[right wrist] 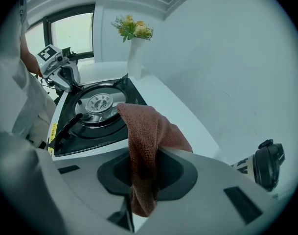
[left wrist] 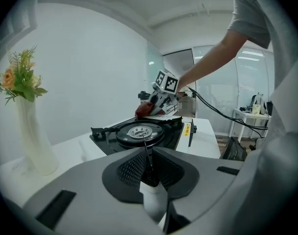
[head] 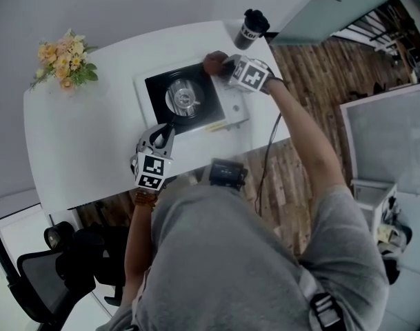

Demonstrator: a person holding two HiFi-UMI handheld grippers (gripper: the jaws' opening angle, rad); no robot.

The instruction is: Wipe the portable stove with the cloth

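Observation:
The portable stove [head: 227,109], white with a black top and a round burner [head: 183,95], sits in the middle of the white table [head: 85,150]. My right gripper [head: 225,66] is at the stove's far right corner, shut on a red-brown cloth [head: 213,62]. In the right gripper view the cloth [right wrist: 149,131] hangs folded out of the jaws, over the stove's edge [right wrist: 90,146]. My left gripper [head: 170,128] is at the stove's near left corner, jaws shut with nothing seen between them. In the left gripper view the stove [left wrist: 139,133] lies just ahead, and the cloth [left wrist: 145,109] is beyond it.
A white vase of flowers [head: 65,62] stands at the table's far left. A black-lidded tumbler [head: 251,27] stands behind the right gripper. A black device [head: 227,173] sits at the near table edge, with a cable beside it. An office chair [head: 58,267] stands below left.

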